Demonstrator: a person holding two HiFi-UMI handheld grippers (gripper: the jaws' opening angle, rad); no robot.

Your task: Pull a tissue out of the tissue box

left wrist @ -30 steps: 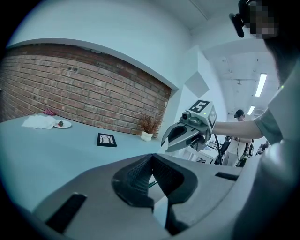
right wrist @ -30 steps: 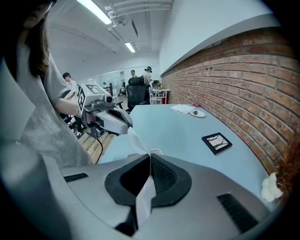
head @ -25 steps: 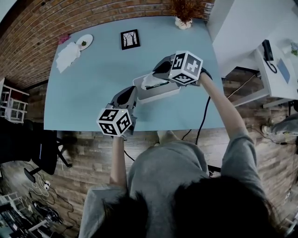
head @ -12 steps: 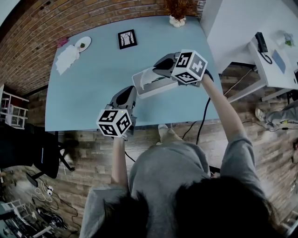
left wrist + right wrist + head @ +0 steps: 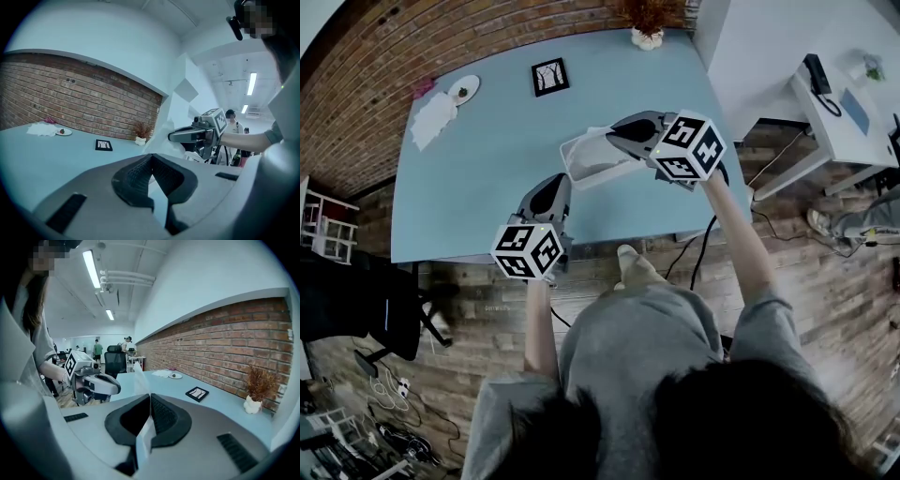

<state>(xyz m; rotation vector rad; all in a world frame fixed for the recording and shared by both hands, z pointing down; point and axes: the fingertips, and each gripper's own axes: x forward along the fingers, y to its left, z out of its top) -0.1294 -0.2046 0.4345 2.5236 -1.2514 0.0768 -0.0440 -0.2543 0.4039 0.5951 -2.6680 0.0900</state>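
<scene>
The white tissue box (image 5: 592,161) sits near the front of the light blue table (image 5: 487,159). My right gripper (image 5: 615,131) hangs above the box, shut on a white tissue (image 5: 598,142) that rises from it. In the right gripper view the thin sheet (image 5: 137,378) is pinched between the closed jaws (image 5: 150,397) and sticks out past them. My left gripper (image 5: 557,182) is just left of the box near the table's front edge, its jaws (image 5: 150,157) together with nothing between them. The left gripper view shows the raised tissue (image 5: 171,112) hanging from the right gripper (image 5: 171,137).
At the table's back are a small framed picture (image 5: 549,76), a potted dry plant (image 5: 646,37), a small plate (image 5: 463,92) and crumpled white paper (image 5: 434,114). A brick wall runs behind. A white desk (image 5: 825,103) stands at right, a dark chair (image 5: 356,300) at left.
My right gripper has risen and tilted back with the tissue, drawing the sheet further from the box. The left gripper has shifted slightly away from the box.
</scene>
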